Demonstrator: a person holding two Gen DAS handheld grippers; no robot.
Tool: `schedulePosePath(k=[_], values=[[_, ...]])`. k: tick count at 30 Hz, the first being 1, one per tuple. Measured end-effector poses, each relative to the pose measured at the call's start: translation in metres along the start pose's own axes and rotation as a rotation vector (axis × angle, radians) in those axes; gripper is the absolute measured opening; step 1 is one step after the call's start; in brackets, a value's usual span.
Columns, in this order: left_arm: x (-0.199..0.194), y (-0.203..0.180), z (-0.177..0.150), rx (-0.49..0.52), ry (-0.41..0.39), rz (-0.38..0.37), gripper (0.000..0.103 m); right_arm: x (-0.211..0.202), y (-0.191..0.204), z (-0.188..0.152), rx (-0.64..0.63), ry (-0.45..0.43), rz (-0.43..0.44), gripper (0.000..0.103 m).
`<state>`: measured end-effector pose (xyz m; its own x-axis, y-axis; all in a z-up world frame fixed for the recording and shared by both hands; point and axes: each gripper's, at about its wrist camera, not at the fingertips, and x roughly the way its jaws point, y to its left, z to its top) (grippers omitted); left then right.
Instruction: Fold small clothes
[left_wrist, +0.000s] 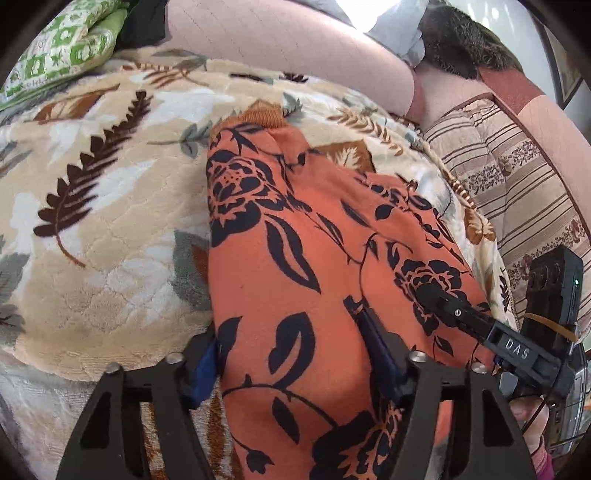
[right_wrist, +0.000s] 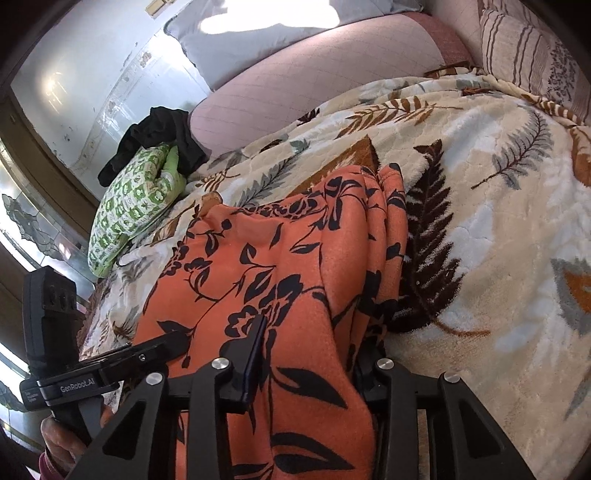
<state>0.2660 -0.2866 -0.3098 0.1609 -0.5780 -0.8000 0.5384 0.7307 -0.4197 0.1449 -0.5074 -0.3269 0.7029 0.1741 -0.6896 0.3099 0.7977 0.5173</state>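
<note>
An orange garment with a black flower print (left_wrist: 295, 240) lies along the leaf-patterned blanket (left_wrist: 110, 221), its ribbed cuff at the far end. My left gripper (left_wrist: 284, 328) stands open astride its near part. The left pad (left_wrist: 205, 365) sits at the cloth's edge and the right finger (left_wrist: 373, 339) rests on top of the fabric. My right gripper (right_wrist: 314, 339) is shut on a raised fold of the garment (right_wrist: 295, 258), which bulges up between its fingers and hides the right one. The right gripper also shows in the left wrist view (left_wrist: 432, 295), tips on the cloth.
A green patterned pillow (right_wrist: 129, 206) and a dark piece of clothing (right_wrist: 159, 136) lie at the blanket's far left. A pink padded backrest (right_wrist: 295, 74) runs behind. A striped cushion (left_wrist: 517, 177) lies to the right. A hand (right_wrist: 62, 435) holds the left gripper's handle.
</note>
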Motion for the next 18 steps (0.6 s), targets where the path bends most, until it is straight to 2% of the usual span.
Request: schedulePosePath(k=[3,4,6,7,8,9,10,11,18], values=[[0.003,0.006,0.001,-0.047,0.014,-0.049,0.080,0.009,-0.018,-0.001,0.129,0.031,0.047,0.062],[0.002,0.005,0.000,-0.043,0.005,-0.049,0.079,0.010,-0.018,-0.001,0.141,0.028,0.062,0.065],[-0.003,0.000,-0.002,-0.018,-0.014,-0.026,0.073,0.008,-0.010,-0.001,0.095,0.016,0.059,0.066],[-0.005,-0.002,-0.003,-0.005,-0.023,-0.015,0.068,0.005,-0.004,-0.002,0.060,0.002,0.047,0.066],[-0.007,-0.004,-0.003,0.007,-0.031,-0.006,0.065,0.003,0.003,-0.002,0.023,-0.015,0.036,0.060],[-0.011,-0.005,-0.003,0.016,-0.043,-0.001,0.058,0.000,0.010,-0.003,-0.015,-0.029,0.023,0.055],[-0.014,-0.005,-0.003,0.022,-0.051,-0.006,0.054,-0.004,0.015,-0.003,-0.046,-0.043,0.009,0.042],[-0.018,-0.005,-0.003,0.024,-0.059,-0.010,0.054,-0.007,0.019,-0.003,-0.066,-0.060,0.003,0.039],[-0.053,-0.010,-0.002,0.074,-0.158,0.055,0.052,-0.018,0.044,-0.005,-0.112,-0.117,0.001,0.035]])
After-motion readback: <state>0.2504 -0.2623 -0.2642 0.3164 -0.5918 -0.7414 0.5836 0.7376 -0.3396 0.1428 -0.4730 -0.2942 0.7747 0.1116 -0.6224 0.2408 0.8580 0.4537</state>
